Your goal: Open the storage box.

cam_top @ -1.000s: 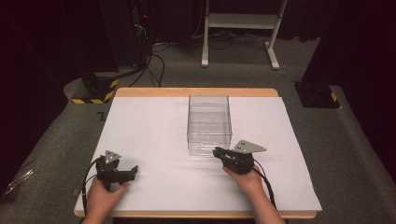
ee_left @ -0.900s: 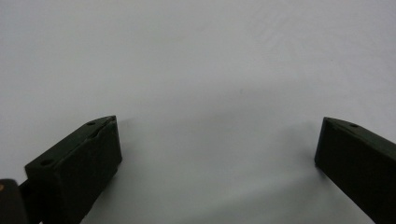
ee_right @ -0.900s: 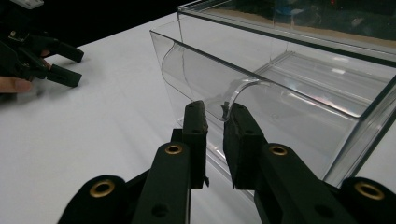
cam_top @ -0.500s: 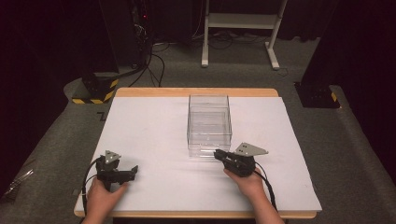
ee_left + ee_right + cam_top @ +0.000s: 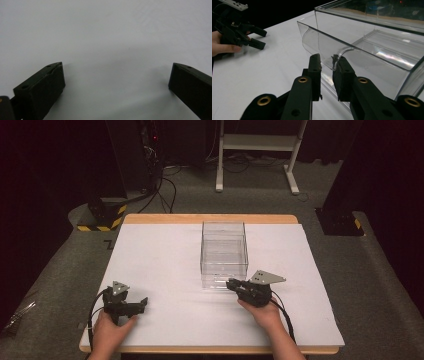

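**Right claw at the lip of the clear box drawer**

The clear plastic box stands in the middle of the white table cover, its long side running from six to twelve o'clock. Low on its near end sits a drawer with a curved, scooped lip (see-through like the rest, so its edges are hard to follow).

The right gripper lies at about five o'clock from the box's middle, its tips right at the near face. In the right gripper view its two black jaws stand close together with a narrow gap, and the curved lip comes down into that gap; the jaws have just been opening a little. Whether the pads press on the lip cannot be told, though the plastic edge looks to lie against the right-hand jaw.

The left gripper rests at about seven o'clock from the box, well apart from it, near the front edge of the cover and pointing toward three o'clock. Its jaws stand wide apart with nothing between them, over bare white cover. A hand holds it from behind; the other hand holds the right gripper.
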Tool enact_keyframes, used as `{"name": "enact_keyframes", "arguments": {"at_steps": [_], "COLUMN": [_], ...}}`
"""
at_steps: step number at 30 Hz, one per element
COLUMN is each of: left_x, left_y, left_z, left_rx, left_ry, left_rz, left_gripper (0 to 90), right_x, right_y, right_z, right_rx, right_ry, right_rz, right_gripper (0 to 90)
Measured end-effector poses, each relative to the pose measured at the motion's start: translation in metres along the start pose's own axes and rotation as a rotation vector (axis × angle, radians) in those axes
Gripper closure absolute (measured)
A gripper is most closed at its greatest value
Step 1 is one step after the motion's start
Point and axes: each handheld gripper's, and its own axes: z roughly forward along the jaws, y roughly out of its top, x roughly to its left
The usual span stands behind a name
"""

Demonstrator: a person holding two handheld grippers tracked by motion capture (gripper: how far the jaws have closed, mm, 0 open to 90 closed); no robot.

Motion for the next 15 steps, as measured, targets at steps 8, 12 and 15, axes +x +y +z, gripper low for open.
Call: {"name": "enact_keyframes", "arguments": {"at_steps": [8, 12, 15], "left_x": [0.0, 0.0, 0.0], "left_y": [0.0, 0.0, 0.0], "left_z": [0.0, 0.0, 0.0], "left_rx": [0.0, 0.0, 0.0], "left_ry": [0.0, 0.0, 0.0], "left_rz": [-0.001, 0.0, 0.0], "left_gripper": [0.6, 0.6, 0.6], "right_x": [0.009, 0.011, 0.013], "right_y": [-0.002, -0.004, -0.005], "right_z": [-0.002, -0.006, -0.009], "right_rx": [0.008, 0.007, 0.012], "right_ry": [0.027, 0.036, 0.037], "right_rz": [-0.028, -0.031, -0.032], "right_gripper": [80.3, 80.2, 80.2]}}
